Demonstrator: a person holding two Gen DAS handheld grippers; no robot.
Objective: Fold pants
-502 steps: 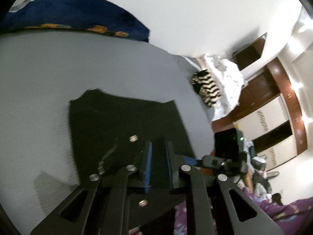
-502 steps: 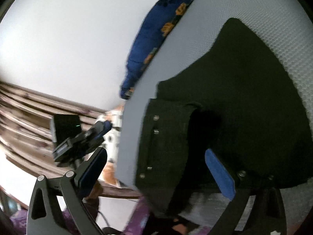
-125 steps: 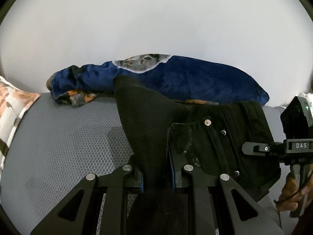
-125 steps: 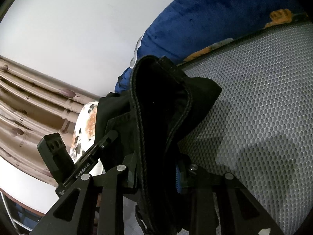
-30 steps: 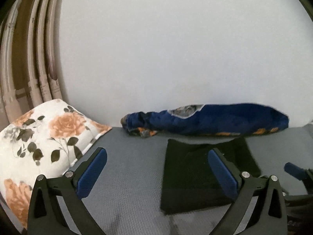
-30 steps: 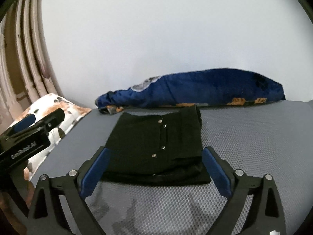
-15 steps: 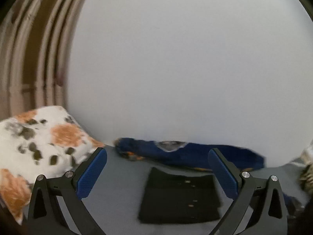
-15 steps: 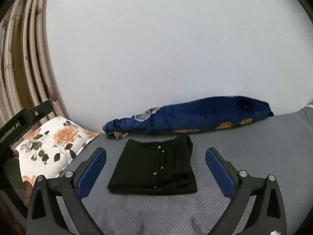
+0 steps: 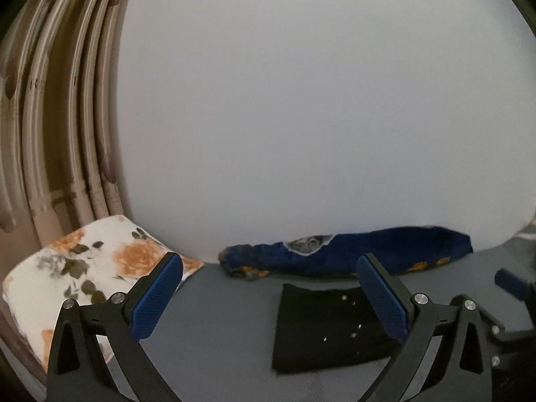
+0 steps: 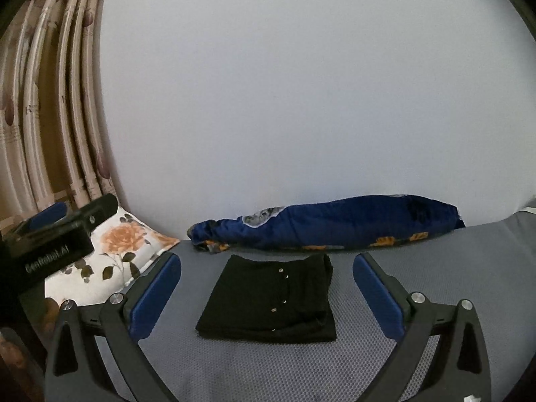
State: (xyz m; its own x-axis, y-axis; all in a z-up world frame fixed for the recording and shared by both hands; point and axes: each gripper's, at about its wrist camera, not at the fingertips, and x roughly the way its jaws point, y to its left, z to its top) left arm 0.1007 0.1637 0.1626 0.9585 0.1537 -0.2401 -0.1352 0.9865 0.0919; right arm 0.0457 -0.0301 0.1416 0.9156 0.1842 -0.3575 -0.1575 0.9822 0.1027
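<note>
The black pants point(image 10: 271, 296) lie folded into a flat rectangle on the grey mesh bed surface point(image 10: 435, 261), metal studs facing up. In the left wrist view the same folded pants point(image 9: 328, 330) sit right of centre, partly behind the right finger. My right gripper point(image 10: 268, 293) is open, held back from the pants with nothing between its blue pads. My left gripper point(image 9: 269, 296) is open too and holds nothing. The left gripper's body point(image 10: 50, 241) shows at the left edge of the right wrist view.
A rolled dark blue blanket point(image 10: 328, 222) lies along the white wall behind the pants. A floral pillow point(image 9: 87, 281) sits at the left, by striped curtains point(image 9: 50, 117). Part of the right gripper point(image 9: 512, 301) shows at the right edge of the left wrist view.
Both grippers, which held the pants seconds ago, stay open and have drawn further back and up. The folded pants look smaller and lie still.
</note>
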